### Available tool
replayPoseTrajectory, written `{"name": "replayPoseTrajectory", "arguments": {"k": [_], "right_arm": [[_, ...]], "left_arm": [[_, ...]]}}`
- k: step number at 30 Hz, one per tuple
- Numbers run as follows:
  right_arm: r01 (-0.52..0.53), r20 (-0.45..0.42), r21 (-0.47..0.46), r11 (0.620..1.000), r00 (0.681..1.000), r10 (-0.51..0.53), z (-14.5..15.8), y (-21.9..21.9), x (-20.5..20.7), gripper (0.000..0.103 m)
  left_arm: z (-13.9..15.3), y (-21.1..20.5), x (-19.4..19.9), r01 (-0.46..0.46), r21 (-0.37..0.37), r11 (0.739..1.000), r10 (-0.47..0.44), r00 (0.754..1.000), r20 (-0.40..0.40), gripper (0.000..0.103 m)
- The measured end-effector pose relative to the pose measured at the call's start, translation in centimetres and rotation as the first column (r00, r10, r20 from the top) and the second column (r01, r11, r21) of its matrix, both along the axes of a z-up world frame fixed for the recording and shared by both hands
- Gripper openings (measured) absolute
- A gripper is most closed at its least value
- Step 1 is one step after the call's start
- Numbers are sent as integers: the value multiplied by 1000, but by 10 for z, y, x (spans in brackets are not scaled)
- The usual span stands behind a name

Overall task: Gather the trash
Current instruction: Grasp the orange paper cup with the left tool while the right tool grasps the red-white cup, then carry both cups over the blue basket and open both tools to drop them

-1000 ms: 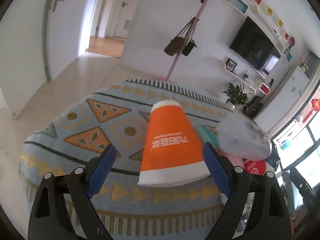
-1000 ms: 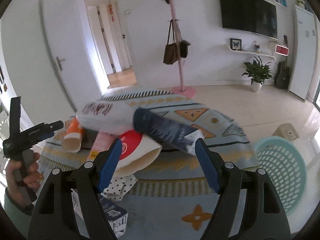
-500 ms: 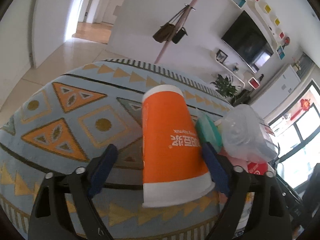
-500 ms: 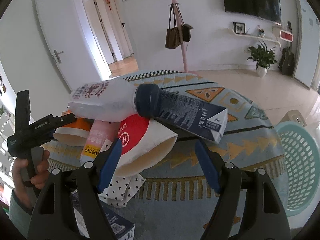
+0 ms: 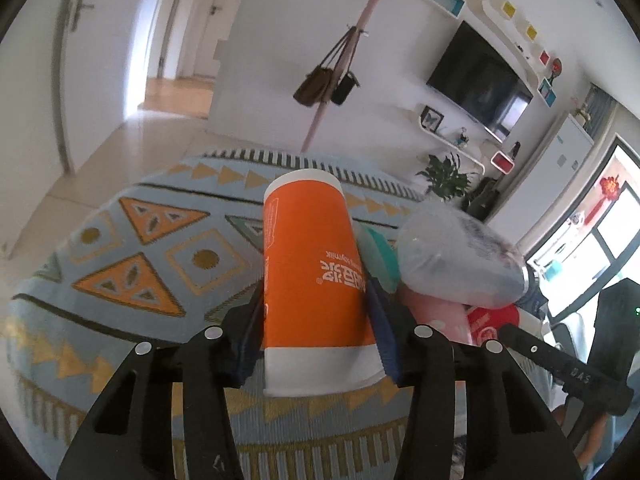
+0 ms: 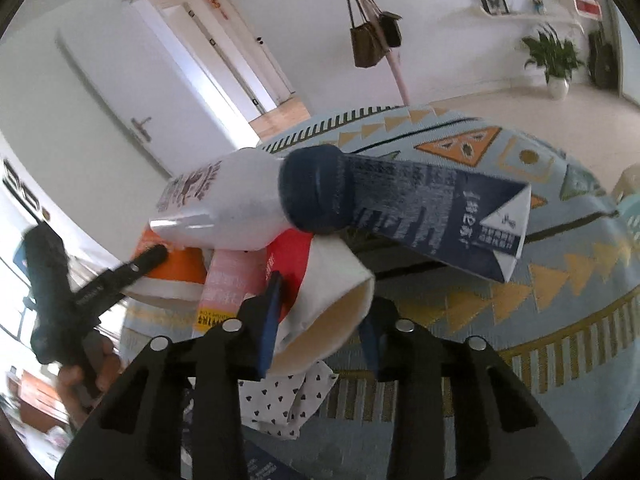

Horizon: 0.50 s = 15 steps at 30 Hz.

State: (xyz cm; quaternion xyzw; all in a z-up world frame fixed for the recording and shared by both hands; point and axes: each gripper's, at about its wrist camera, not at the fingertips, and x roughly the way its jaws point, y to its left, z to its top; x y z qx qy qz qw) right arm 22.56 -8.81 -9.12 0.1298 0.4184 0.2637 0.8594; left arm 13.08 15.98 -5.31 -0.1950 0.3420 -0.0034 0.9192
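Both grippers have narrowed from wide since a second ago and are closing. Left gripper [image 5: 316, 320]: pads now flank and touch the orange cup [image 5: 310, 272]. Right gripper [image 6: 320, 320]: clamping the white cup [image 6: 328, 300] mouth. Lift-out can follow.

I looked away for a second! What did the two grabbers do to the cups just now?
Both closed in. The left hand-held gripper is closing on the orange paper cup, its pads now against the sides. The right hand-held gripper moved nearer and is closing around the red-and-white paper cup. The white bottle and blue carton stayed piled on top.
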Motion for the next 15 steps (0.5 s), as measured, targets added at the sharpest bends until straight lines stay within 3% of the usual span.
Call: {"name": "replayPoseTrajectory", "arguments": {"k": [8,15], "right_arm": [[-12,134,-128,992,991,29,29,3,-45,26],[54,250,-138,989,968,-18,64,-24,-73,26]], "left_arm": [[37,-12,-27,-5,24,1000,3,996,87,46],[77,-37,-39,31,58,998,-40,984,175,46]]}}
